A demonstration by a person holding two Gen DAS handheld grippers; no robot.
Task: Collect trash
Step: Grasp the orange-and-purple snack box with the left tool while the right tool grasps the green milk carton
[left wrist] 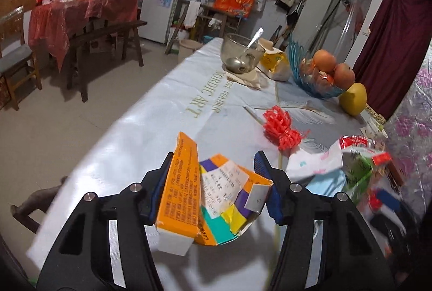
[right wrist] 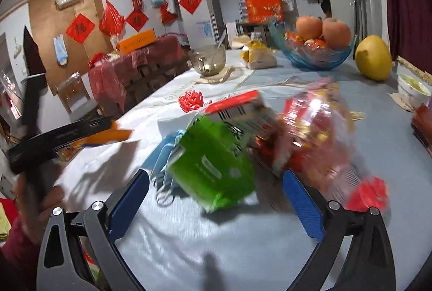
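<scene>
My left gripper [left wrist: 213,183] is shut on a crushed orange carton [left wrist: 186,193] and holds it above the table; it also shows at the left of the right wrist view [right wrist: 108,135]. My right gripper [right wrist: 216,199] is open with nothing between its fingers. Just beyond it a green box [right wrist: 213,169] lies tilted on a trash pile with blue face masks [right wrist: 164,156], a red and white box [right wrist: 243,110] and a blurred red plastic wrapper [right wrist: 316,129]. A red ribbon bow [left wrist: 280,126] lies farther out on the table.
The white tablecloth [left wrist: 151,112] covers a long table. At its far end stand a glass bowl with a spoon [left wrist: 240,53], a blue fruit bowl [right wrist: 316,48], a yellow pomelo [right wrist: 374,57] and a yellow bag [right wrist: 259,53]. A small white bowl [right wrist: 413,85] sits at the right edge.
</scene>
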